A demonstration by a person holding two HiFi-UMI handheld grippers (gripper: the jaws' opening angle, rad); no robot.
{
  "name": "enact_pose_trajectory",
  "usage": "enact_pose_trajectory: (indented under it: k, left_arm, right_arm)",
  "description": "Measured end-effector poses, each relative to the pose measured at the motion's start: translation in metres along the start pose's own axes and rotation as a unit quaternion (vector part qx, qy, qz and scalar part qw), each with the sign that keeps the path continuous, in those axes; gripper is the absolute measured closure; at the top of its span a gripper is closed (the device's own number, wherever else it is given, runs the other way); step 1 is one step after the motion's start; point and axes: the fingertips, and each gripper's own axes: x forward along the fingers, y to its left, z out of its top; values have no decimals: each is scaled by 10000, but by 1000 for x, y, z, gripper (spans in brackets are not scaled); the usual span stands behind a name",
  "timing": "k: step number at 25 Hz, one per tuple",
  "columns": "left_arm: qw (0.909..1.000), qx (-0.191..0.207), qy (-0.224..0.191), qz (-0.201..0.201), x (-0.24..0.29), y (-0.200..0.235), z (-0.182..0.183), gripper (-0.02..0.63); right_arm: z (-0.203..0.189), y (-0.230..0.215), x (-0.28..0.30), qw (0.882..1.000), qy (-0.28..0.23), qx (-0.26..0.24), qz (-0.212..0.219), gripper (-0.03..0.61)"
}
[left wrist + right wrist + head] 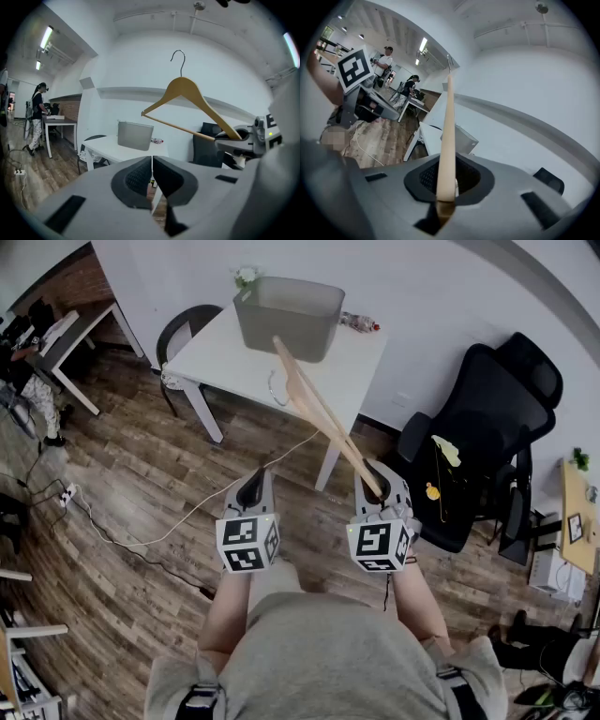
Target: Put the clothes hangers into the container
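**Hanger in the air, carry to the bin under way**

Transport looks like the step in hand. The right gripper (375, 486) has its jaws clamped on one shoulder tip of a pale wooden clothes hanger with a metal hook (319, 409). They stand only narrowly apart, with the wood pinched between the pads. The hanger is held up off everything, and the left gripper view shows its hook pointing upward. In the head view its free end reaches out toward the grey plastic rectangular container (281, 329). The left gripper (251, 491) hangs beside the right one with its jaws drawn together to a thin slit and nothing between them.

The container stands at the far edge of the white counter (234, 357), close against the wall. The person stands back from the near edge, with wooden floor between them and the counter.

As I judge it, the next move calls for stepping or reaching forward. The hanger has to be lifted over the container's near rim and tipped so that its length goes down inside the walls. The jaws should part only once it is inside. The grip is at one tip, so the free end may swing and catch the rim.

What shows of the container's inside is bare grey, with no hanger visible there. Its bottom is not fully in sight.
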Motion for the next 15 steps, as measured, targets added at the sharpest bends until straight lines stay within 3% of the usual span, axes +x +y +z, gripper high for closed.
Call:
enact_pose_trajectory:
  k: [7,15]
  left_arm:
    - [9997,42,102,-218,-87,-116,-46,604]
    - [9997,160,-30,-164,-137,-145,-47,604]
  right_arm:
    - [-57,11,-120,9981,40,493,368,539]
    - [-72,19,-176,9948,-62,916,448,538]
